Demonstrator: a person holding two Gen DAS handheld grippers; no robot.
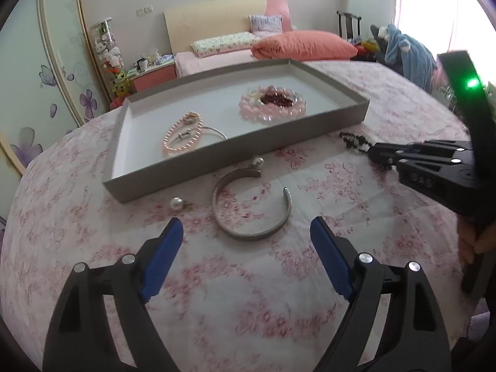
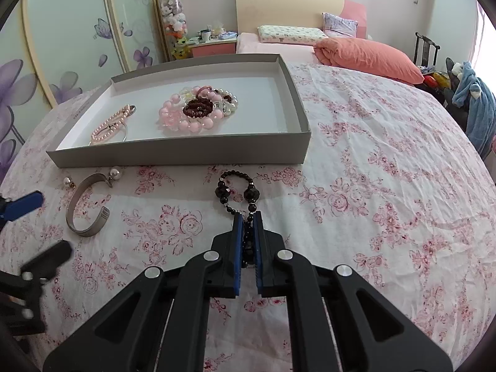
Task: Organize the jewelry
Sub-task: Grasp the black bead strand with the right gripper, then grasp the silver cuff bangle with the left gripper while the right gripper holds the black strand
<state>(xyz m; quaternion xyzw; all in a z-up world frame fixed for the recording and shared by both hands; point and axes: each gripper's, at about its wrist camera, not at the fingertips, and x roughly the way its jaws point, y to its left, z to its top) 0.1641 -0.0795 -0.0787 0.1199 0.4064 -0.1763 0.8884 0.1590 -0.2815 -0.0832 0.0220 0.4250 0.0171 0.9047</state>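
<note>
A grey tray on the floral cloth holds a pile of pink and dark red bead bracelets and a small pink pearl bracelet. In front of it lie a silver cuff bangle and two pearl earrings. My left gripper is open just short of the bangle, nothing between its pads. My right gripper is shut on a black bead bracelet, whose loop sticks out ahead of the fingertips.
The cloth-covered table stretches wide to the right of the tray. Behind it are a bed with an orange pillow, a wardrobe with purple flowers, a chair draped with blue clothing, and a bedside stand.
</note>
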